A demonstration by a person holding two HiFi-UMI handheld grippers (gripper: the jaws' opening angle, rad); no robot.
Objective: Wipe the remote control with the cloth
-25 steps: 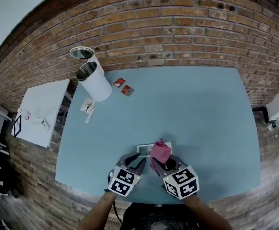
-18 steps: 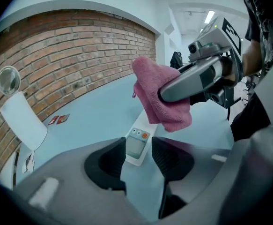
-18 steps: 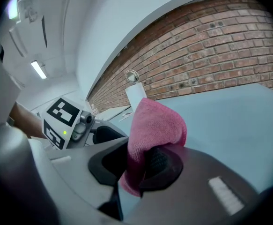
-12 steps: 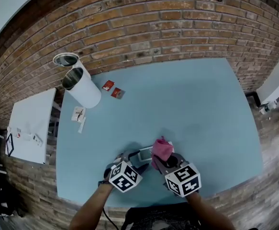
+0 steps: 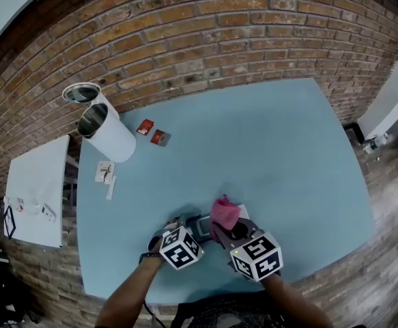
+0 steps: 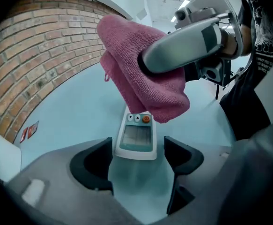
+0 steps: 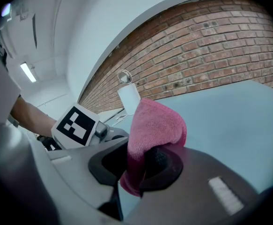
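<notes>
A white remote control (image 6: 136, 136) with a grey screen and an orange button lies flat on the blue table (image 5: 274, 156). Its near end sits between the jaws of my left gripper (image 6: 137, 153). Those jaws are opening, with a gap on each side of the remote. In the head view the remote (image 5: 197, 222) lies just ahead of my left gripper (image 5: 188, 228). My right gripper (image 7: 141, 170) is shut on a folded pink cloth (image 7: 152, 128). The cloth (image 6: 141, 74) hangs just above the remote's far end, close to the buttons. The head view shows the cloth (image 5: 224, 214) beside my right gripper (image 5: 227, 232).
A white cylindrical bin (image 5: 106, 132) lies on the table's far left, with two red packets (image 5: 151, 131) and small white items (image 5: 104, 171) near it. A white side table (image 5: 35, 190) stands left of the blue table. A brick wall (image 5: 205, 39) runs behind.
My left gripper has come down and rolled, and its jaws have spread apart around the remote. The right gripper with the cloth has shifted slightly towards the remote.
</notes>
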